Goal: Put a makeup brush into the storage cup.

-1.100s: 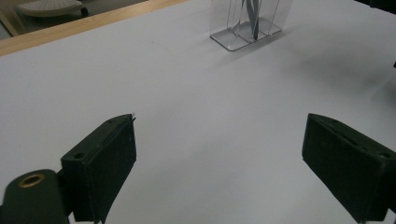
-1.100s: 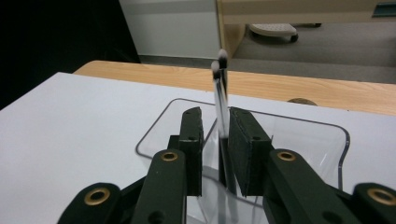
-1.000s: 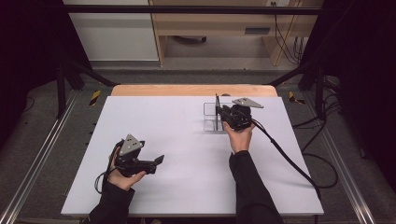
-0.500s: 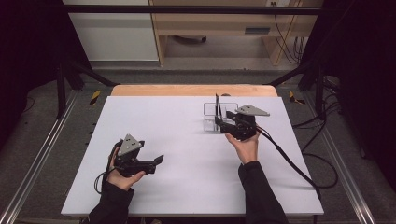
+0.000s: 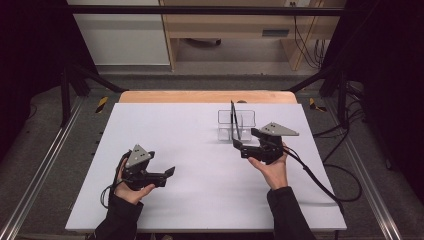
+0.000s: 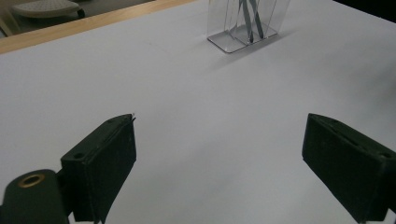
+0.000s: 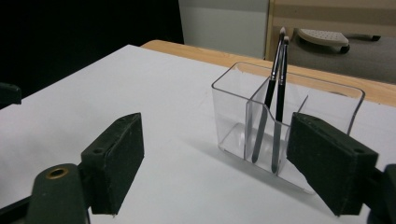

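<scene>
Work in hand: we judge that we are stocking the clear holder (image 5: 236, 125) with brushes (image 7: 275, 93); two slim black-handled ones stand in it already.
Holder: it sits toward the far right of the white desk (image 5: 200, 150), upright on its base, with a partition that splits it into compartments.
Brushes: both lean together against the partition in one compartment, bristle tips up above the rim, so the handles stay easy to pinch from above.
Right gripper (image 5: 239, 146): we hold it just beside the near side of the holder, apart from it. Its fingers (image 7: 116, 158) have just been opening and now stand spread wide with nothing between them, which reads to us as a release after placing a brush.
Left gripper (image 5: 170, 172): we keep it low over the near left of the desk, well apart from the holder, out of the working hand's way. Its fingers (image 6: 105, 158) are spread, with bare desk between them.
Desk surface: we see no further brush lying on it, so we judge the placing done or nearly so.
</scene>
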`<action>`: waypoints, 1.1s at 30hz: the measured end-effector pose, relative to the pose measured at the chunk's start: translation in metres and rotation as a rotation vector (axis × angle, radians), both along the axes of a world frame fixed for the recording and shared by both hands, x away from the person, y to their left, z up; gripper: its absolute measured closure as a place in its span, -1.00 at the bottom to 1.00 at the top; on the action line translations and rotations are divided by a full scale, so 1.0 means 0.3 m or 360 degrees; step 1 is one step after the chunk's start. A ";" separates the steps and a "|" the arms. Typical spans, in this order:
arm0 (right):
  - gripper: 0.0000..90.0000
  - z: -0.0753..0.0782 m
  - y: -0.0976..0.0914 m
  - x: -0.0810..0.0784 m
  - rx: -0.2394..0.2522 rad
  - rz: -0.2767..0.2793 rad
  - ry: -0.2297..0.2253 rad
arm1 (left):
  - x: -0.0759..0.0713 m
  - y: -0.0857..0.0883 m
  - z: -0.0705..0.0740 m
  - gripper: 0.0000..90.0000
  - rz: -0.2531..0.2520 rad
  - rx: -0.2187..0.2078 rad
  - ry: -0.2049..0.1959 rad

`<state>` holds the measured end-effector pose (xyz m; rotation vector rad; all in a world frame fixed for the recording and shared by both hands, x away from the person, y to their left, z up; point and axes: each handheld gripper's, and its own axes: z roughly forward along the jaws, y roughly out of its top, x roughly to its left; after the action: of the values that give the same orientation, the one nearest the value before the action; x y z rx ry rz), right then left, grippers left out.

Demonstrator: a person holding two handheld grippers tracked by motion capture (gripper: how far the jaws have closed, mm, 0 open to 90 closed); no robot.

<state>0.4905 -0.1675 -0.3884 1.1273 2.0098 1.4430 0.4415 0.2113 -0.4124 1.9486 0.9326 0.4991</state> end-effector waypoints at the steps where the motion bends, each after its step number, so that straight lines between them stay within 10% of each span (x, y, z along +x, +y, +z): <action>1: -0.63 -0.002 -0.005 -0.010 -0.0004 0.0000 0.0001 | 0.000 0.000 0.000 -0.80 -0.0001 0.0002 -0.0001; 33: -0.86 -0.109 -0.195 -0.174 0.0025 -0.0046 0.0097 | -0.013 0.022 -0.024 -0.80 -0.0013 0.0000 0.0008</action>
<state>0.4382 -0.2261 -0.4211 1.2157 2.0178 1.4286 0.4377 0.2181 -0.4197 1.9538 0.9279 0.4896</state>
